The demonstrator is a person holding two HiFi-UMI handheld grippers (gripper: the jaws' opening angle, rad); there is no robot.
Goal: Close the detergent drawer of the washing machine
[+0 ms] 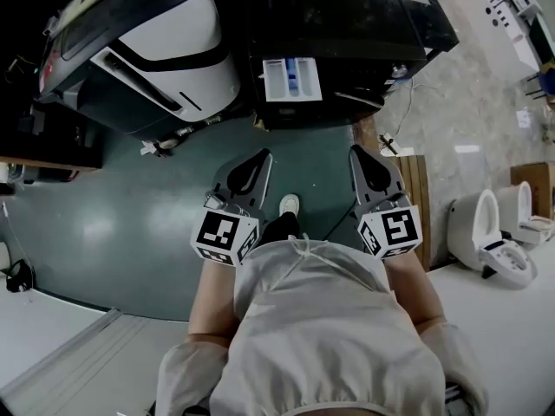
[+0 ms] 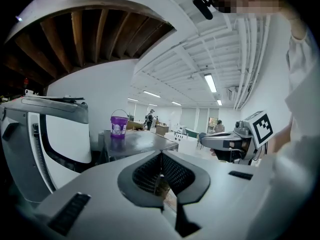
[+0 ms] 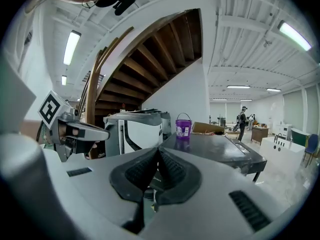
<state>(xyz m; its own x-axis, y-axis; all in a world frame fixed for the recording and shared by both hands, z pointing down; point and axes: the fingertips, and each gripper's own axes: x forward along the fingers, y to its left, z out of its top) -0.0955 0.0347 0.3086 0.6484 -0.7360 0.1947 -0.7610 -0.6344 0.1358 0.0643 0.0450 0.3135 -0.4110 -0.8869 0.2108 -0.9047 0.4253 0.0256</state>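
Note:
The black washing machine (image 1: pixel 347 33) stands ahead of me, its white detergent drawer (image 1: pixel 293 80) pulled out toward me, blue and white compartments showing. My left gripper (image 1: pixel 263 156) and right gripper (image 1: pixel 357 152) hang side by side over the green floor, well short of the drawer, both shut and empty. In the left gripper view the jaws meet in a closed seam (image 2: pixel 161 156), with the machine's dark top (image 2: pixel 135 141) beyond. In the right gripper view the jaws (image 3: pixel 158 151) are likewise pressed together, facing the machine (image 3: pixel 220 154). The drawer itself is hidden in both gripper views.
A purple bucket (image 3: pixel 183 126) sits on the machine's top. A larger white-and-black appliance (image 1: pixel 147 50) stands to the left. White toilets (image 1: pixel 503 232) and a wooden pallet (image 1: pixel 418 199) lie to the right. My shoe (image 1: pixel 290 204) shows between the grippers.

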